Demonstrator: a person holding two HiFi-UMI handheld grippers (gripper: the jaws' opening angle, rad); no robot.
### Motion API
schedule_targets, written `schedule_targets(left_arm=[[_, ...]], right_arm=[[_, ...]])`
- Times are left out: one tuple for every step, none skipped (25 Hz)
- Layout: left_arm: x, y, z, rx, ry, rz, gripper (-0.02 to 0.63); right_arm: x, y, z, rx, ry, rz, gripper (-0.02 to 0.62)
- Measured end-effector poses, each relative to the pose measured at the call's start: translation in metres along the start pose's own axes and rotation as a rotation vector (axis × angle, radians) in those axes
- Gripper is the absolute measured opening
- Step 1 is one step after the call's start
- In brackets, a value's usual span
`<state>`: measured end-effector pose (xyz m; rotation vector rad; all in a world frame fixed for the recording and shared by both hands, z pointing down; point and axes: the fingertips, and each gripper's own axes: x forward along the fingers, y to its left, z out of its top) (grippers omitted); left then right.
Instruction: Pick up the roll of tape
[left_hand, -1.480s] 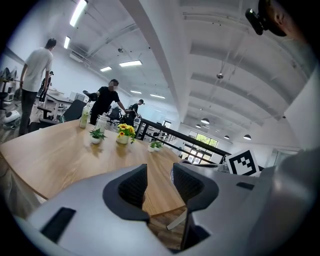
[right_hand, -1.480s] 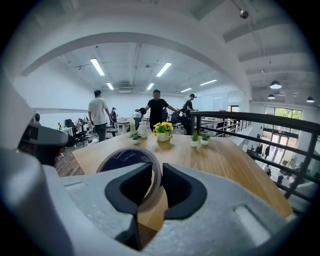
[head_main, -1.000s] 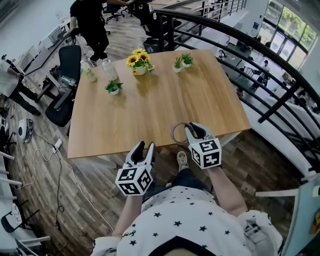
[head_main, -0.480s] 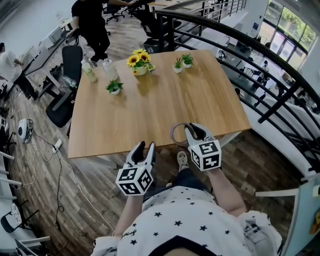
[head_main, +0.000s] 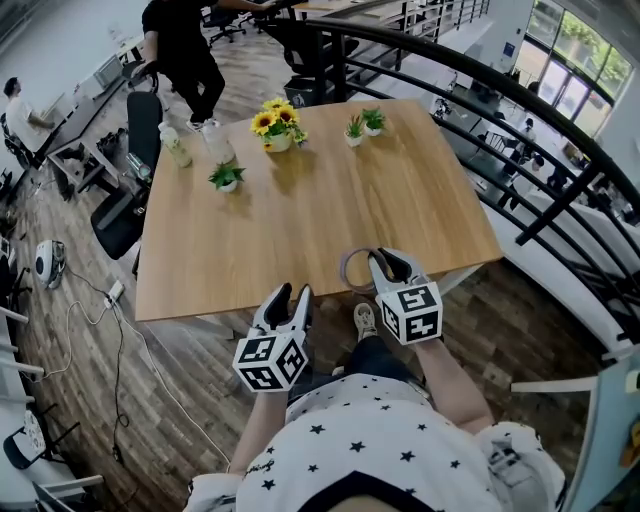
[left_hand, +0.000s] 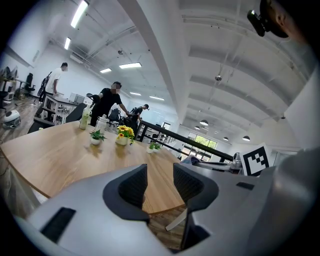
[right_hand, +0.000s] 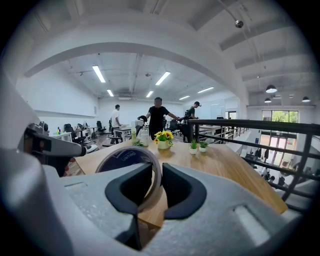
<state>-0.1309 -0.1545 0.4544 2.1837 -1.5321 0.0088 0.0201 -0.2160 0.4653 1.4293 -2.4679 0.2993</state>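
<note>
Right tongs (head_main: 390, 262) pinch the tape roll (right_hand: 122, 156) — left tongs (head_main: 291, 295) parted, empty; sunflowers (head_main: 277, 118) fill a pot (head_main: 281, 142).

Noted: left gripper (head_main: 288, 297) sat low on the left and tipped slightly downward, its jaws apart with nothing between them. Right gripper (head_main: 385, 262) was further forward and tipped down likewise, its jaws pinching the wall of the roll of tape (right_hand: 125, 156). I saw left forearm (head_main: 262, 425) and right forearm (head_main: 447, 385) reaching forward, bare.
</note>
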Motion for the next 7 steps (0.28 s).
schedule_targets(left_arm=[[0.0007,0.0000,0.0002,-0.001,0.001,0.000,0.157],[0.0014,-0.0001,0.0004,-0.001,0.002,0.000,0.156],[0.0021,-0.0001,0.0008,-0.002,0.003,0.000,0.156],[0.0028,-0.0002,0.0013,-0.004,0.004,0.000,0.156],[0.0035,-0.0004,0.0020,-0.005,0.004,0.000,0.156],[0.0042,-0.0006,0.0027,-0.006,0.005,0.000,0.156],[0.0050,-0.0008,0.0035,-0.007,0.006,0.001,0.156]], right_arm=[[0.0004,-0.0003,0.0000,0.001,0.002,0.000,0.071],[0.0009,-0.0005,0.0000,0.002,0.003,0.000,0.071],[0.0014,-0.0008,0.0003,0.002,0.004,0.000,0.071],[0.0020,-0.0012,0.0009,0.002,0.005,0.001,0.071],[0.0026,-0.0016,0.0017,0.001,0.006,0.002,0.071],[0.0033,-0.0021,0.0027,0.000,0.007,0.002,0.071],[0.0040,-0.0026,0.0037,-0.001,0.008,0.003,0.071]])
